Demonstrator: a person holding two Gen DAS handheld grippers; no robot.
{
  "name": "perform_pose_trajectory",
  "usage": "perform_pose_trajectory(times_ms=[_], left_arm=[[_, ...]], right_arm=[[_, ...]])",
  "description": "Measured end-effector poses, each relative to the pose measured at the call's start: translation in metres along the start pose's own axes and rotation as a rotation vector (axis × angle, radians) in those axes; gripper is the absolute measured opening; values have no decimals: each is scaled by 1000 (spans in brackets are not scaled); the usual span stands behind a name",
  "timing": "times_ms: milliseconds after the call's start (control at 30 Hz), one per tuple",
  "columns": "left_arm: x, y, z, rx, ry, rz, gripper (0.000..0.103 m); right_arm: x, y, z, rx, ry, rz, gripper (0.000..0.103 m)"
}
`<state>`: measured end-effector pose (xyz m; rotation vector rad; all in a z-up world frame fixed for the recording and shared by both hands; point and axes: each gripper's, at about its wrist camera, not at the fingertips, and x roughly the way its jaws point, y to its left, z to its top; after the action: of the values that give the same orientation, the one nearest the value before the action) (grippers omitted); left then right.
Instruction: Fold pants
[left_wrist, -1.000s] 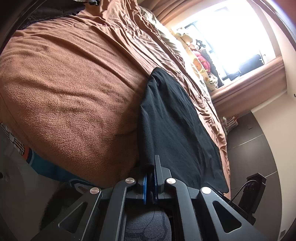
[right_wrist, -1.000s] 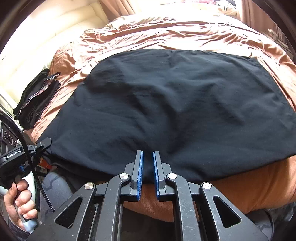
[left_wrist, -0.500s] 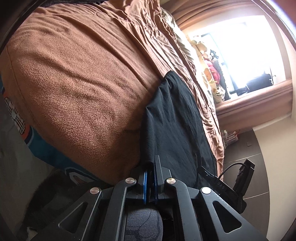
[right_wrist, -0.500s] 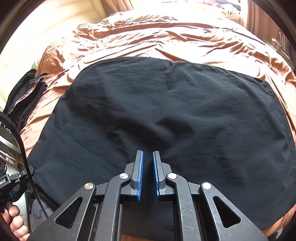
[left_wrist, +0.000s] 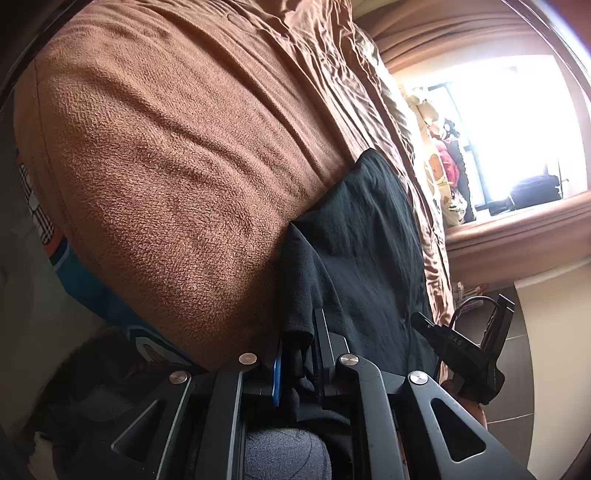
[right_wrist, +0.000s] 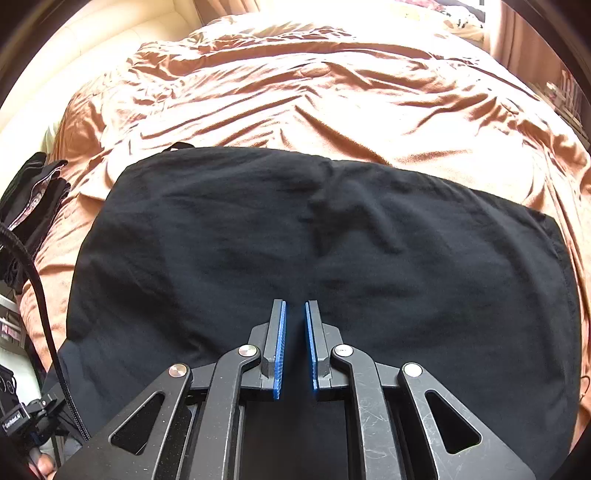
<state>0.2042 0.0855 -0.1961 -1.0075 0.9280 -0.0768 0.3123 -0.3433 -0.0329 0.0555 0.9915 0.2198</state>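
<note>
We had the black pants (right_wrist: 317, 258) spread flat across the brown bedspread (right_wrist: 314, 92), folded into a broad dark panel with a few shallow creases running through the middle. Their near edge hung over the bed's side toward us.

Our left gripper (left_wrist: 297, 354) sat at that hanging edge, low against the side of the bed. A bunched fold of the black cloth lay between its fingers, and the jaws were opening, the blue pad on one side already standing clear of the fabric; whether the other pad touched the cloth we could not tell. The pants (left_wrist: 365, 251) ran away from it along the bed toward the bright window (left_wrist: 517, 129). Beside them the bedspread (left_wrist: 177, 166) bulged over the mattress edge.

Our right gripper (right_wrist: 294, 343) hovered over the near half of the pants, pointed down at them. Its two blue pads stood almost together with only a narrow slit between, and nothing was caught there: clenched on nothing.

At the far left of the right view lay a separate heap of dark clothes (right_wrist: 35, 206), well apart from the pants, and a black cable (right_wrist: 44, 295) curved down past it.
</note>
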Motion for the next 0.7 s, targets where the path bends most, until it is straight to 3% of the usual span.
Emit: perform_pose_trajectory(times_ms=[367, 567, 700], left_arm=[[3, -6, -2, 27, -27, 47, 12], [7, -11, 0, 36, -25, 79, 12], [7, -19, -2, 72, -30, 102, 11]], right_arm=[[22, -20, 28, 68, -38, 35, 8], [29, -11, 25, -34, -96, -14, 8], [20, -18, 17, -4, -76, 63, 8]])
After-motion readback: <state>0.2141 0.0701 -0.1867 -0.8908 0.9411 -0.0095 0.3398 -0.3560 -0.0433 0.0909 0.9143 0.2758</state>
